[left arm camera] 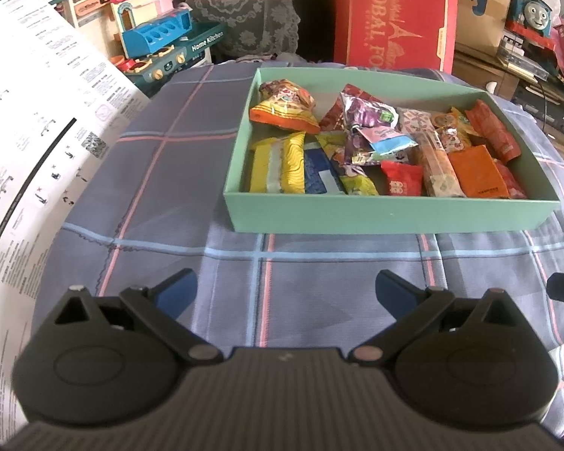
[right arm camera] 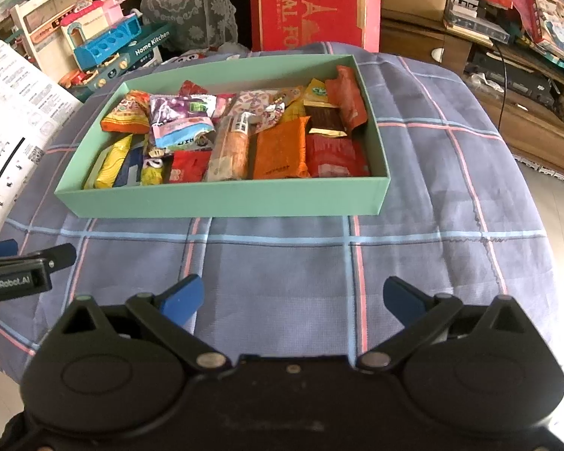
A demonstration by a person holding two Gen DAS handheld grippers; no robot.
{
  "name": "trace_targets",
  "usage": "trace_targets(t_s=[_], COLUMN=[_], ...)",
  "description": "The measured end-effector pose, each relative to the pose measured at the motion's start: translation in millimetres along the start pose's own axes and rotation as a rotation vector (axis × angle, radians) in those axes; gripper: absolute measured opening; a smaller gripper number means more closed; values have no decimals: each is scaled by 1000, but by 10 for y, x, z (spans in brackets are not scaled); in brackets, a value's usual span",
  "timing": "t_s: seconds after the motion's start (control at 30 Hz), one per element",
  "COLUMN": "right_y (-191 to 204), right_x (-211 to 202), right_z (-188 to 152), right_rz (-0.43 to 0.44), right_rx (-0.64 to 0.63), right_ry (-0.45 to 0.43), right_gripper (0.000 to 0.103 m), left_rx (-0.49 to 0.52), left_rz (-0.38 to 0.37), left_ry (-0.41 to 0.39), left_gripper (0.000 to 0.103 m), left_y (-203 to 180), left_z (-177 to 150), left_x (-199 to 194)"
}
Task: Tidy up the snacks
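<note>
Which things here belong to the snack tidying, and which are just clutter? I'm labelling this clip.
Job: green box, snack packets inside it, left gripper, right gripper.

Clutter: toy kitchen, red carton, toy train, printed sheet.

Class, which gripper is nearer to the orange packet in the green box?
Right. The right gripper faces the orange packet almost straight ahead; the left gripper sits further left, with the packet off to its right. Neither touches it.

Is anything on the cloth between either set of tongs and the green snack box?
Nothing visible. Only bare plaid cloth lies between the open right tongs and the green snack box, and likewise ahead of the open left tongs.
</note>
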State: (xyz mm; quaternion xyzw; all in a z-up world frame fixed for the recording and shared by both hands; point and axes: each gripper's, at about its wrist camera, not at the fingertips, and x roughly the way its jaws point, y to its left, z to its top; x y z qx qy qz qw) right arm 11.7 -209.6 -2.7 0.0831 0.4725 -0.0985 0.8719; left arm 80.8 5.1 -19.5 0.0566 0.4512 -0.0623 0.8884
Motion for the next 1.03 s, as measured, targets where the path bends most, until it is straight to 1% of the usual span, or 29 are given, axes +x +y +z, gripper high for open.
trace_targets(t_s=[0.1, 0.57, 1.03], right_y=[-6, -12, -4], right_x=[4, 8, 19], right_z=[1, 6, 83], right_rz=[-3, -16, -24], right_rx=[3, 11, 11], right_ry=[-1, 3, 2], right_gripper=[103, 103, 103], left_rx=[2, -4, 6], left_rz=[-4, 22, 38], left_ry=[2, 13, 12], left_gripper=[103, 103, 103], left_y=[-9, 14, 40], left_z=[2, 9, 78], left_x=[5, 41, 41])
